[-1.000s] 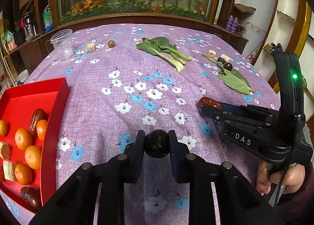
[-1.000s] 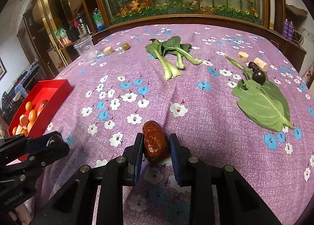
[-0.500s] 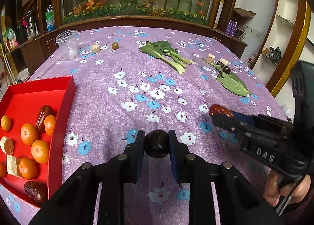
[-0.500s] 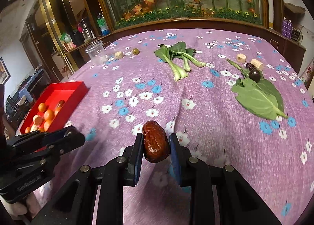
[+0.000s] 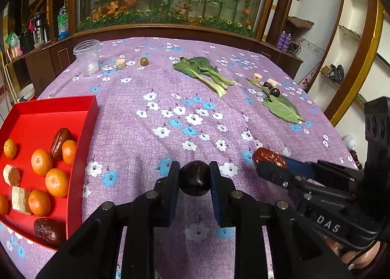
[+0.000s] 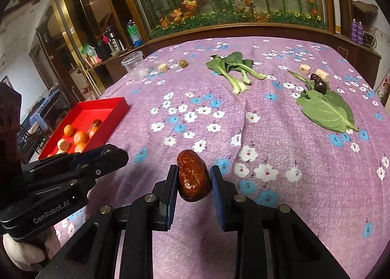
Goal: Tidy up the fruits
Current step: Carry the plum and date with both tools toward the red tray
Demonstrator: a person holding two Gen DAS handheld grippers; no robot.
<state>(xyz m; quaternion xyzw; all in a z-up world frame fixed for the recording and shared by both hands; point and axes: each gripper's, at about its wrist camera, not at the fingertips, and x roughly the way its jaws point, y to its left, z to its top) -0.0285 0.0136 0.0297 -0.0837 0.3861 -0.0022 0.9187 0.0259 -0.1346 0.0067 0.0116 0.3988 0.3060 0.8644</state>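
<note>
At 9 o'clock on the surface (image 5: 136, 137), red tray (image 5: 82, 132) with tangerines (image 5: 41, 162); left tool (image 5: 195, 181) clamped on dark plum (image 5: 195, 177); at 3 o'clock right tool (image 6: 193, 179) clamped on red date (image 6: 192, 176).

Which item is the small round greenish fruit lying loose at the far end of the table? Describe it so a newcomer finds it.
Start at the clear plastic cup near the far left corner of the purple cloth. Just right of it lies a pale cut chunk, then the olive-green fruit. It is the only round green one; the other loose round fruit is dark.
</note>
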